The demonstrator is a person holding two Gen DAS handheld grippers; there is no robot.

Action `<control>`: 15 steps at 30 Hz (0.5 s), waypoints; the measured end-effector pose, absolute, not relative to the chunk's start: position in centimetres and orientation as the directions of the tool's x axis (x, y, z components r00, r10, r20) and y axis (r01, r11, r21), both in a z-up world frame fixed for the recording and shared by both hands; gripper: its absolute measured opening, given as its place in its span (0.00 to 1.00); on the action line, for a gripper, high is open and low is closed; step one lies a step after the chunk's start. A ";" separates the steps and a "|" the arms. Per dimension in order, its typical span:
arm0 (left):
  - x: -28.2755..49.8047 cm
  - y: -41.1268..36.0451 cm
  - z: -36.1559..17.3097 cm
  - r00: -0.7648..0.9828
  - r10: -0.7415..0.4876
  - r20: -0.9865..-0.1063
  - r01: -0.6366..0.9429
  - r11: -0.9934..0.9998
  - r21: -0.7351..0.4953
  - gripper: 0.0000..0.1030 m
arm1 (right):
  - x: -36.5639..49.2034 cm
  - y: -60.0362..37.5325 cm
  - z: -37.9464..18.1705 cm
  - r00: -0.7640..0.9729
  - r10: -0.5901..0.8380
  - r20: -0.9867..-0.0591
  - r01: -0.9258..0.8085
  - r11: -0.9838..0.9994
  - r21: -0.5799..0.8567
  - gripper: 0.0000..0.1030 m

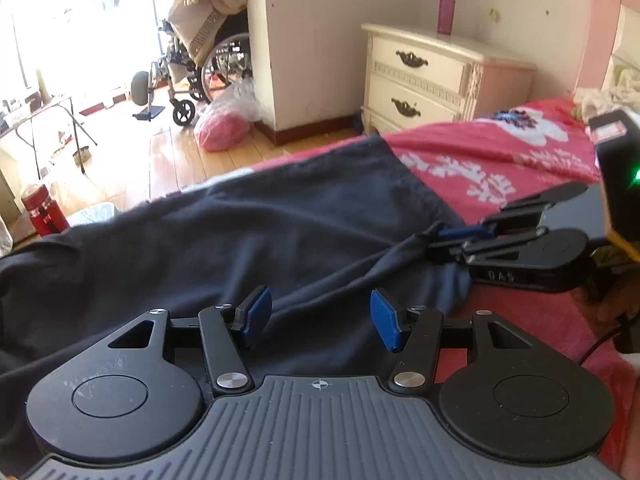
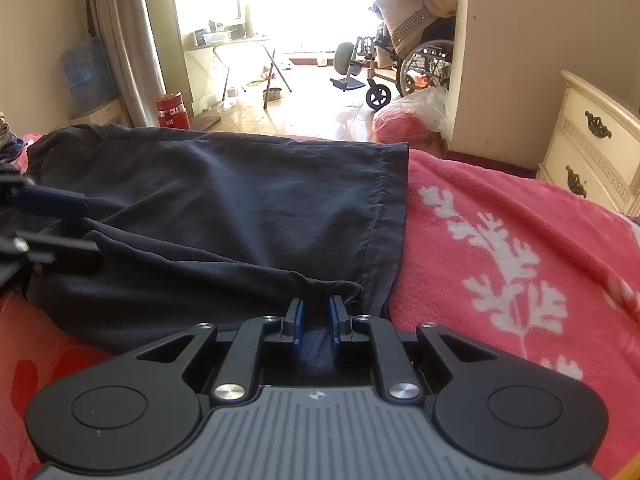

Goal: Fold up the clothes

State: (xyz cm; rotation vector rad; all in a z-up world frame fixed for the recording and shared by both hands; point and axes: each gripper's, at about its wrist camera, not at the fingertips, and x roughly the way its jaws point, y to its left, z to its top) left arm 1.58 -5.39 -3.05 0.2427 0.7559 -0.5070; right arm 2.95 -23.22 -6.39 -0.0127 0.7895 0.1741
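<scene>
- Our left gripper (image 1: 318, 318) hangs just over the dark navy garment (image 1: 224, 240), its blue pads set wide apart with only cloth showing between them.
- Our right gripper (image 2: 316, 322) has its pads drawn close, pinching a bunched fold at the garment's near corner beside the hem.
- Ahead of both grippers the garment lies spread across the red floral blanket (image 2: 520, 248) on the bed.
- Beyond the bed's far edge we see a cream nightstand (image 1: 424, 76), a wheelchair (image 2: 416, 60) and a red canister (image 2: 173, 110) on the wooden floor.
</scene>
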 end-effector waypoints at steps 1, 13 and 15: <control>1.6 -5.5 -3.2 0.614 -0.350 -0.707 0.523 0.852 0.032 0.53 | 2.9 -23.2 -6.4 0.691 0.150 -0.707 -0.159 0.986 0.054 0.14; 2.5 -5.3 -5.2 0.609 -0.320 -0.726 0.495 0.868 0.033 0.50 | 2.8 -23.2 -6.4 0.693 0.145 -0.706 -0.146 0.987 0.060 0.14; 2.9 -5.1 -5.6 0.599 -0.307 -0.739 0.478 0.878 0.023 0.50 | 2.8 -23.2 -6.4 0.694 0.145 -0.706 -0.145 0.988 0.061 0.14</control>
